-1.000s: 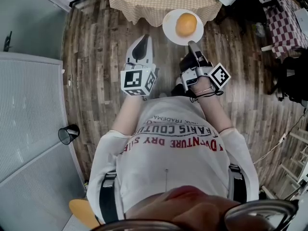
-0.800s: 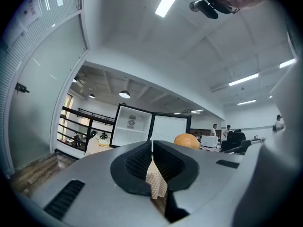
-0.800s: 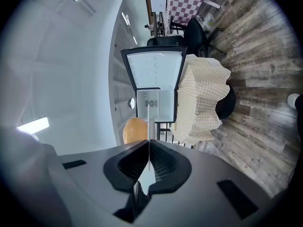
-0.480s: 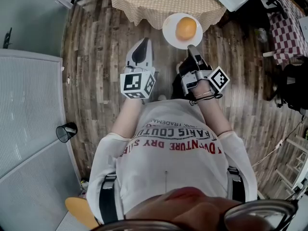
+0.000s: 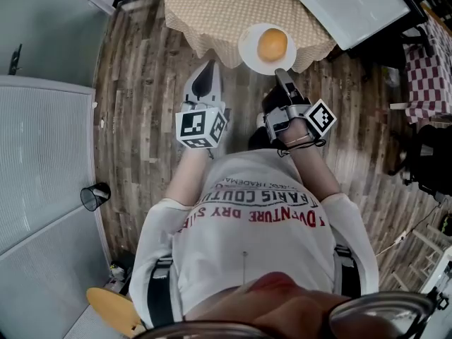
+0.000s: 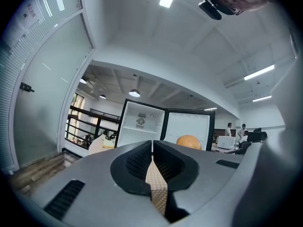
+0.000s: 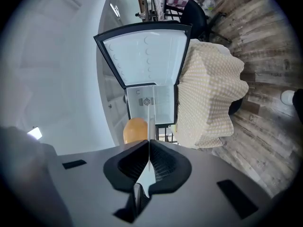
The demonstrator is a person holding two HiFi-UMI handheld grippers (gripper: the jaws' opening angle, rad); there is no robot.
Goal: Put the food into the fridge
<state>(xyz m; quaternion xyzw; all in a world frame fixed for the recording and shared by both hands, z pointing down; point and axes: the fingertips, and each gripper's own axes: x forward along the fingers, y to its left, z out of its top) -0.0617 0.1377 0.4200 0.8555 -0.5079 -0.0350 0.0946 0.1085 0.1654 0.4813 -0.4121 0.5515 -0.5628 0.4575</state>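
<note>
A round orange food item [image 5: 272,44] lies on a white plate [image 5: 251,48] held over the edge of a table with a checked cloth [image 5: 226,6]. My right gripper [image 5: 281,73] is shut on the plate's near rim; in the right gripper view the plate shows as a thin white edge [image 7: 149,115] between the pads, with the food [image 7: 135,130] to its left. My left gripper [image 5: 205,69] hangs beside it, shut and empty. The open fridge [image 6: 141,126] stands ahead with its door [image 6: 187,126] swung aside.
A grey partition wall [image 5: 42,140] runs along the left, with a black cup [image 5: 94,198] at its foot. A checkered-cloth table [image 5: 427,69] and dark chairs stand at the right. The white fridge door [image 5: 349,6] juts in at the top right. People [image 6: 235,129] stand far behind.
The whole view has shifted forward: the table and fridge door show more at the top. Both grippers keep their pose, and the plate stays held.
</note>
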